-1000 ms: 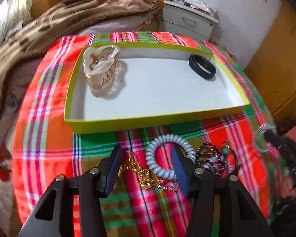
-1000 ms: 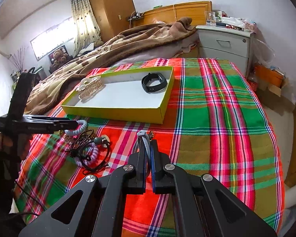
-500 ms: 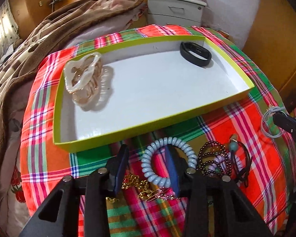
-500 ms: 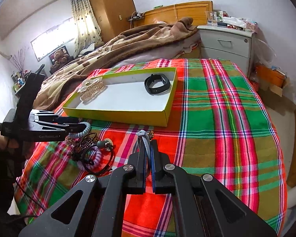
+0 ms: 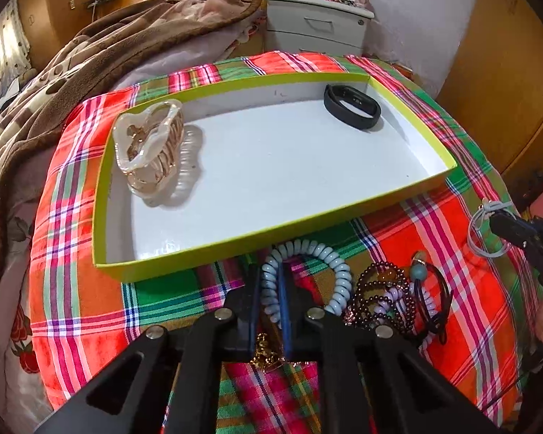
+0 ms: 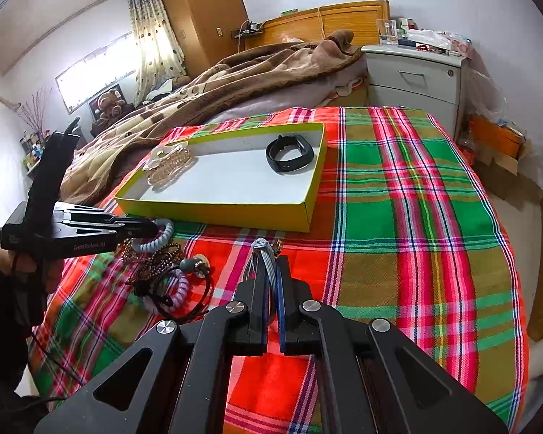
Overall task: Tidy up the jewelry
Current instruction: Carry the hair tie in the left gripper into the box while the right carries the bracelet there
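A yellow-green tray (image 5: 235,242) with a white floor lies on the plaid cloth, also in the right wrist view (image 6: 217,213). In it are a clear amber hair claw (image 5: 150,152) and a black wristband (image 5: 351,106). My left gripper (image 5: 270,289) is shut on a pale blue spiral hair tie (image 5: 329,260), just in front of the tray's near wall. My right gripper (image 6: 269,282) is shut on a grey elastic hair tie (image 6: 262,256) and holds it above the cloth, right of the jewelry pile.
A pile of dark bead bracelets (image 5: 380,296), a lilac spiral tie (image 6: 179,289), black cords and a gold chain (image 5: 268,352) lies on the cloth in front of the tray. A brown blanket (image 6: 235,79) and a grey nightstand (image 6: 412,79) stand behind.
My left gripper has closed on the blue spiral hair tie and lifted it toward the tray. The right gripper has stayed put with the grey tie.
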